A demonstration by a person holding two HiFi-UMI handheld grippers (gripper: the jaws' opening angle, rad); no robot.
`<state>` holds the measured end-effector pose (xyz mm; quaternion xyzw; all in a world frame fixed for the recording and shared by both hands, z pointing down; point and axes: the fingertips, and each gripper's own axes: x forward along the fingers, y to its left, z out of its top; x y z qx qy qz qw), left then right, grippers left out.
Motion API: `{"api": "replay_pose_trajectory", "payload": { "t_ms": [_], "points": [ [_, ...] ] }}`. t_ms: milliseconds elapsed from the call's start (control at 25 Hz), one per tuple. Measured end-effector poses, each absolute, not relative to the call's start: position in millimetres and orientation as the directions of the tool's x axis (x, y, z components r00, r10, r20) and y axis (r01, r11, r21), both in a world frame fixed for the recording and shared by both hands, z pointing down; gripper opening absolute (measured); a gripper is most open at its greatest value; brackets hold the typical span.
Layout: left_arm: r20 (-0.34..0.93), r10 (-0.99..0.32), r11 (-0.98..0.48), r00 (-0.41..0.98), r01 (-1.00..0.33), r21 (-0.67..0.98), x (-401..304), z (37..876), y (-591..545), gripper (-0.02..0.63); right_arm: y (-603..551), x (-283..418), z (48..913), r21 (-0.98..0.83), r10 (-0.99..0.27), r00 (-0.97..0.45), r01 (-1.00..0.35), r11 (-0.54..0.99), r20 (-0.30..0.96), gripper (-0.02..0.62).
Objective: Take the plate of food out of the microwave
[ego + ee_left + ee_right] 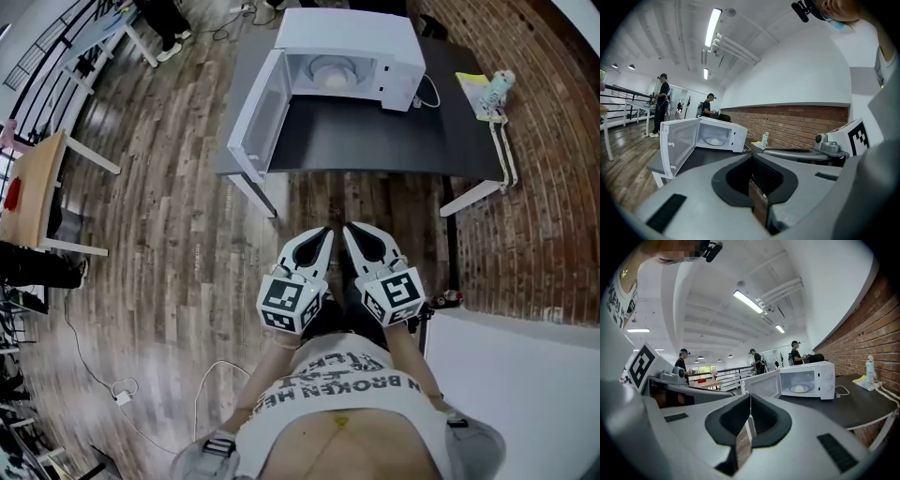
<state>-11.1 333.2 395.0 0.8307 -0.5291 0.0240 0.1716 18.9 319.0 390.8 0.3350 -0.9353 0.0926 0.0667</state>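
The head view looks steeply down from overhead, the microwave (352,37) well ahead. Both gripper views face it from low and afar; all three views share it.

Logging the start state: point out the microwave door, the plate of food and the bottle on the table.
microwave door (259,111): head view, inner face of the open door.
plate of food (792,390): right gripper view, left rim of the plate.
bottle (499,88): head view, its body.

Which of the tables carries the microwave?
The dark table at the top of the head view; the microwave stands on it, door open. The wooden table at far left holds a red thing.
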Motion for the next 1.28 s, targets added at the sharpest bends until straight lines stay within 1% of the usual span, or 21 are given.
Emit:
{"api": "replay_pose_trajectory", "payload": {
  "t_ms": [560, 960, 1280],
  "points": [
    [0.218, -0.897, -0.329, 0.385, -0.910, 0.254, -30, 388, 229, 0.008, 208, -5, 379, -0.151, -0.565, -0.814, -0.581, 0.800, 0.137, 0.009],
    [0.214, -0.911, -0.298, 0.353, -0.921, 0.250, -19, 381, 156, 0.008, 135, 2, 375, -0.167, -0.531, -0.836, -0.548, 0.820, 0.137, 0.009],
    [0.220, -0.914, -0.287, 0.340, -0.927, 0.241, 0, 381, 112, 0.008, 91, 22, 374, -0.173, -0.523, -0.843, -0.537, 0.826, 0.125, 0.009]
  ]
}}
